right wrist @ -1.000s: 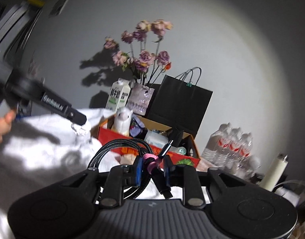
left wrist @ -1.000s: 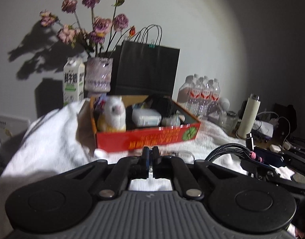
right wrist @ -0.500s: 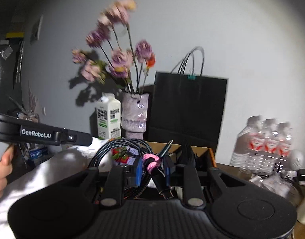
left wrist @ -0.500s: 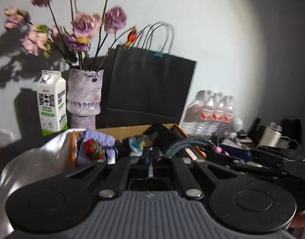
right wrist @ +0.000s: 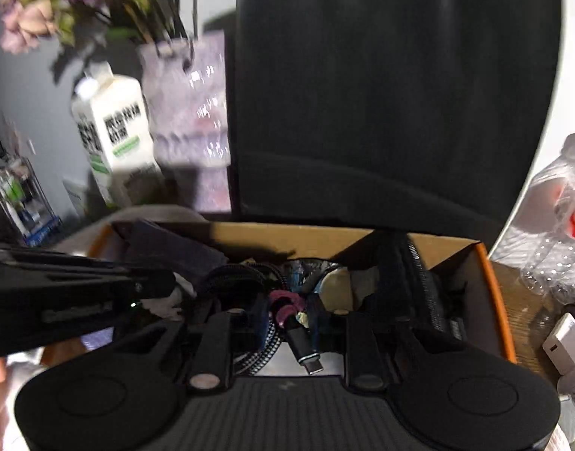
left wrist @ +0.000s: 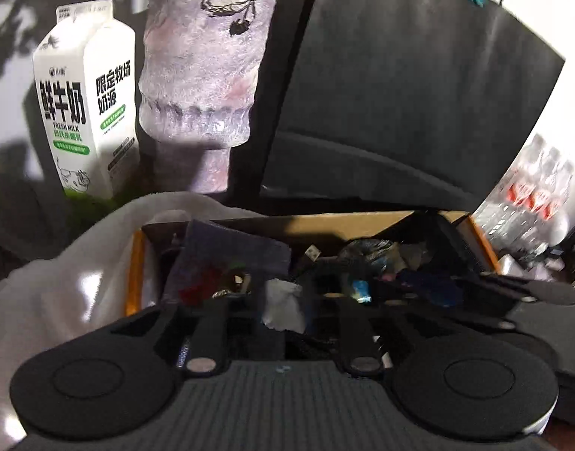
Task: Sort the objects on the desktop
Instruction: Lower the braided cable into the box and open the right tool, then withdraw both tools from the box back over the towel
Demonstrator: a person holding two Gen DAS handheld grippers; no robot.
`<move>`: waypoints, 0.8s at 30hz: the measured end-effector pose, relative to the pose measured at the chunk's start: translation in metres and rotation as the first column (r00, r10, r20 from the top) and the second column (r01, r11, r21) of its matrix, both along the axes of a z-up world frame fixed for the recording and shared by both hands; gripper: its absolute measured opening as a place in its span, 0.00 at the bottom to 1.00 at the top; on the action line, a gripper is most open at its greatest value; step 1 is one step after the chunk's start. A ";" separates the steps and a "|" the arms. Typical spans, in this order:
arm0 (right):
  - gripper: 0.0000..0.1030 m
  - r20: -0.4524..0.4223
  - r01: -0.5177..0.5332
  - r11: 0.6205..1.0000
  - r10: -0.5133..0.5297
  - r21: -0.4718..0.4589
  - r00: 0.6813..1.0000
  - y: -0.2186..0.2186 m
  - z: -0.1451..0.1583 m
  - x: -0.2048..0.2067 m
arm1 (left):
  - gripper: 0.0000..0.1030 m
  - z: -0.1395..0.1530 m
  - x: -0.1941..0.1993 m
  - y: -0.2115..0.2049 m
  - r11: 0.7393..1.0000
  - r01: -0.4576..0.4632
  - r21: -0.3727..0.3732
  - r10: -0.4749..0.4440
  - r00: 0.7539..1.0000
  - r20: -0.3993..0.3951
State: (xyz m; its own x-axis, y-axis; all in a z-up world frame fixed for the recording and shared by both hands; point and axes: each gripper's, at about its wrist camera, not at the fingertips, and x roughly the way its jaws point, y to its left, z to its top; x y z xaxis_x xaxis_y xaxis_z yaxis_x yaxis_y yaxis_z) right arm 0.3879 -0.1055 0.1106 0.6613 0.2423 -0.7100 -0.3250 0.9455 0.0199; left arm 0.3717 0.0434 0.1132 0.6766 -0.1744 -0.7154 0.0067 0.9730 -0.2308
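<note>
Both grippers hang over an orange cardboard box [left wrist: 362, 221] [right wrist: 486, 259] packed with small items. My left gripper [left wrist: 283, 312] is open; a crumpled white scrap [left wrist: 283, 308] lies between its spread fingers, seemingly loose. My right gripper [right wrist: 283, 319] is open too; a coiled braided black cable [right wrist: 249, 360] with a pink tie [right wrist: 283, 302] and a USB plug [right wrist: 306, 353] sits between its fingers over the box. The left gripper's body [right wrist: 73, 293] crosses the right wrist view at the left.
A milk carton [left wrist: 84, 105], a lilac vase [left wrist: 201, 75] with dried flowers and a black paper bag [left wrist: 400, 94] stand right behind the box. Water bottles [right wrist: 561, 218] and a white charger [right wrist: 565, 342] are at the right. White cloth [left wrist: 62, 282] lies left.
Both grippers moved forward and down over the box. Both opened: the left had been shut on a small white thing, the right had been shut on the cable.
</note>
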 end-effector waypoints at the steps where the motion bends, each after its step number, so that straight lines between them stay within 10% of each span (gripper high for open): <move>1: 0.25 -0.003 0.011 1.000 -0.011 -0.009 1.000 0.001 -0.001 0.003 | 0.49 0.003 -0.003 0.001 1.000 -0.001 0.007 0.001 1.000 0.015; 5: 0.53 0.026 0.052 0.999 -0.052 0.015 0.998 -0.007 0.005 -0.002 | 0.62 0.021 -0.019 0.004 0.999 0.002 0.034 -0.004 0.999 0.054; 15: 0.67 0.101 0.099 0.989 -0.110 0.107 0.989 -0.058 0.038 -0.110 | 0.93 0.043 -0.135 0.002 0.998 -0.024 0.063 0.015 0.989 0.149; 24: 0.76 0.147 0.071 0.978 -0.101 0.194 0.984 -0.103 0.008 -0.279 | 0.96 0.008 -0.318 -0.008 0.999 0.031 0.020 -0.034 0.976 0.216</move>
State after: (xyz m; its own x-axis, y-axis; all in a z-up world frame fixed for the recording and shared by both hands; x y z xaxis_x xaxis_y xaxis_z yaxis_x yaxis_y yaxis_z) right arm 0.1087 -0.2088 0.1185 0.7838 0.2987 -0.5445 -0.2558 0.9542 0.1552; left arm 0.0540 0.0349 0.1215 0.8098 -0.1880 -0.5558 0.0862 0.9751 -0.2042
